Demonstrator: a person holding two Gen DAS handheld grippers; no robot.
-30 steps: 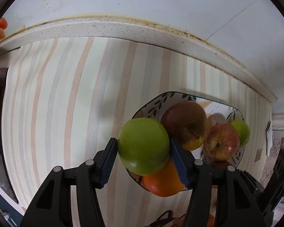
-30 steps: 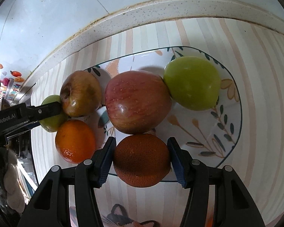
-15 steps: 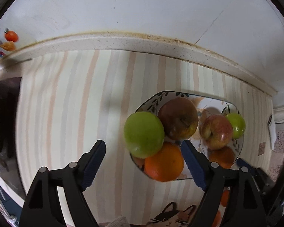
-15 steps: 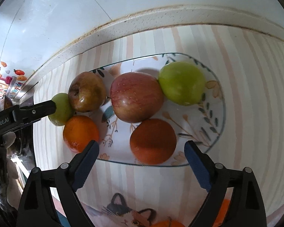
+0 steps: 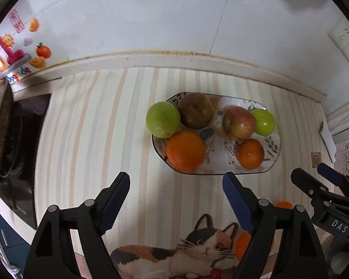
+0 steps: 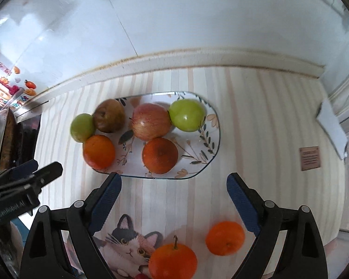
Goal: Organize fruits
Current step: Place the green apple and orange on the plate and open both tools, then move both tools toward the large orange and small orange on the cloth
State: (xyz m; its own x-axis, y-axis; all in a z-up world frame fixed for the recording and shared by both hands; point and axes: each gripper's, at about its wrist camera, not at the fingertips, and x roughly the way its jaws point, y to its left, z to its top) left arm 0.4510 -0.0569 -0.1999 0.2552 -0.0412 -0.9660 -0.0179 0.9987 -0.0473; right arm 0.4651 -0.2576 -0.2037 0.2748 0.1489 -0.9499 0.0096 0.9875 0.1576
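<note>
A leaf-patterned oval plate on the striped tablecloth holds several fruits. A large green apple rests on its left rim against a brown apple and an orange. A red apple, a second green apple and a darker orange lie to the right. My left gripper and right gripper both hang open and empty above the plate's near edge.
Two loose oranges lie on the cloth near me, beside a printed cat. A black cooktop with a pan is at the left. A raised ledge and the wall run behind the plate. White paper lies at the right.
Both grippers opened: the left let go of the green apple, the right let go of the dark orange. Both fruits stay on the plate. Both grippers rose and drew back.
</note>
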